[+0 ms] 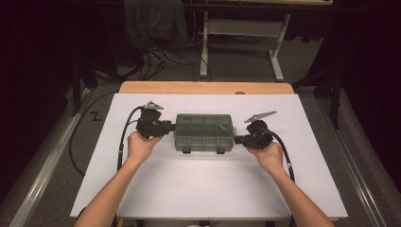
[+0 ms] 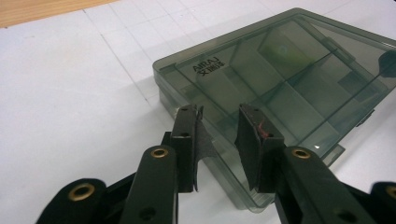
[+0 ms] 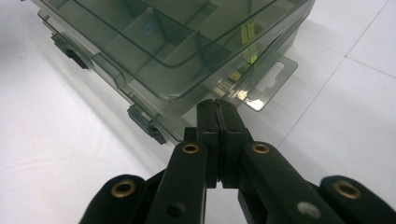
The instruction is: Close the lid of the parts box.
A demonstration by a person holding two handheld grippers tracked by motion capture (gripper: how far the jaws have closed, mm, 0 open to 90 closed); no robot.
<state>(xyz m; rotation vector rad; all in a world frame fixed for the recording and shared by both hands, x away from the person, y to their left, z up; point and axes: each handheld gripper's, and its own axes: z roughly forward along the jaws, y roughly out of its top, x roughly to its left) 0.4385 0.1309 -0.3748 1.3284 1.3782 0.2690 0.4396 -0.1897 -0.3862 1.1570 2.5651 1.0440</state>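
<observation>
Smoky clear plastic box (image 1: pixel 204 132) sits mid-table on the white sheet (image 1: pixel 198 189), lid down. Left gripper (image 2: pixel 219 135) is at its left end, jaws slightly apart, gripping nothing. Right gripper (image 3: pixel 217 114), jaws pressed together, touches the right end.

A compartment box (image 1: pixel 204 132) lies flat near the middle of the white sheet (image 1: pixel 198 189) that covers the table (image 1: pixel 205 87), its lid down and its two latches (image 1: pixel 186 149) on the side nearest the person. The left gripper (image 1: pixel 169 126) sits at the box's left end, the right gripper (image 1: pixel 238 139) at its right end, so the box lies between them (each hand behind its own tool). A hang tab (image 3: pixel 267 84) juts from the right end, just beyond the right gripper's tips. Behind the table stands a desk frame (image 1: pixel 241 42) on the floor.
</observation>
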